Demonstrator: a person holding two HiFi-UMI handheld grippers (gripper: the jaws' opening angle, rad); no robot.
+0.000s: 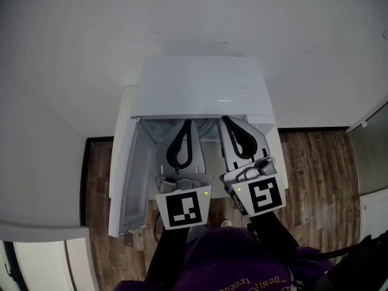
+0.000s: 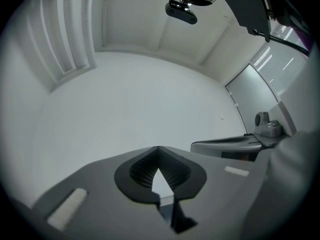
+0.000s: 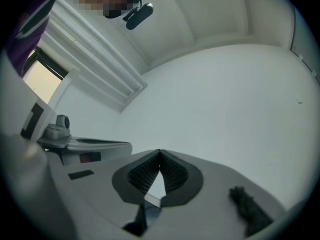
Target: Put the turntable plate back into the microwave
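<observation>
A white microwave (image 1: 203,83) stands below me against a white wall, its door (image 1: 128,174) swung open to the left. I see no turntable plate in any view; only a grey strip of the cavity (image 1: 209,129) shows under the top. My left gripper (image 1: 185,123) and right gripper (image 1: 225,120) are side by side in front of the opening, tips at its edge. In the left gripper view the left gripper (image 2: 158,147) is shut with nothing between its pads. In the right gripper view the right gripper (image 3: 160,150) is shut too, also holding nothing. Both face bare white wall.
Dark wood floor (image 1: 315,162) lies on either side of the microwave. A glass door or panel (image 1: 370,150) stands at the right. A pale cabinet edge (image 1: 42,247) is at the lower left. In each gripper view the other gripper (image 2: 235,146) (image 3: 85,145) shows alongside.
</observation>
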